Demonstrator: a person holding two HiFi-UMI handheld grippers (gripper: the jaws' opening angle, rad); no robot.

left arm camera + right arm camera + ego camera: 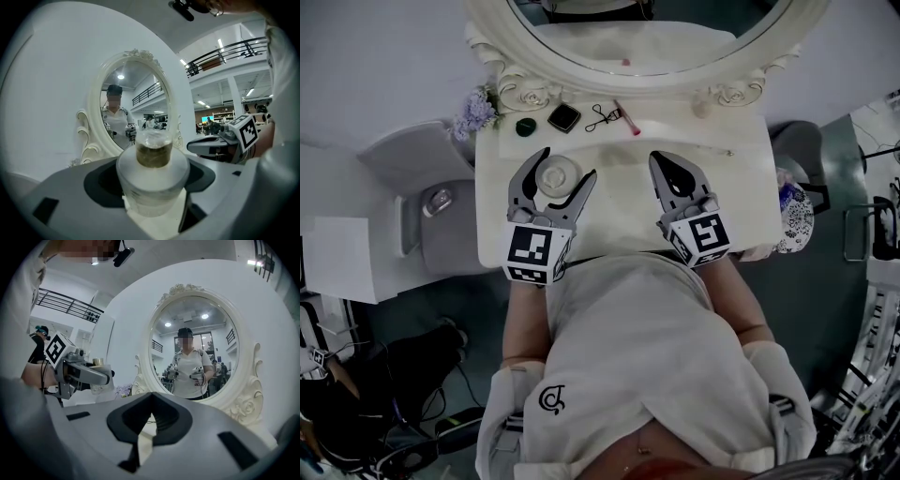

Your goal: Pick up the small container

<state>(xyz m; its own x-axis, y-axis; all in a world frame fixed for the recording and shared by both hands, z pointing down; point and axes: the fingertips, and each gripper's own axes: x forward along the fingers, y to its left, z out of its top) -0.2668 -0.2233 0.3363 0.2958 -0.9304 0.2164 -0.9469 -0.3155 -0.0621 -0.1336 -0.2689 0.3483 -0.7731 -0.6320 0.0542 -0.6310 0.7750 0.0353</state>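
The small container [557,175], a round frosted jar with a gold-brown neck and a clear cap, is at the left of the white vanity top [741,178]. My left gripper [569,164] has both jaws against its sides, shut on it. In the left gripper view the small container [152,176] fills the space between the dark pads [105,180]. My right gripper [668,161] rests a hand's width to the right, shut with nothing in it. The right gripper view shows the right gripper [150,398] with its jaws together, and the left gripper [101,376] off to the left.
Behind the grippers lie a black compact [564,117], a dark green jar [525,127], an eyelash curler [602,116] and a pink stick [627,117]. An ornate oval mirror [637,75] stands at the back, with lavender flowers [474,113] at its left. A grey seat [441,211] is left of the vanity.
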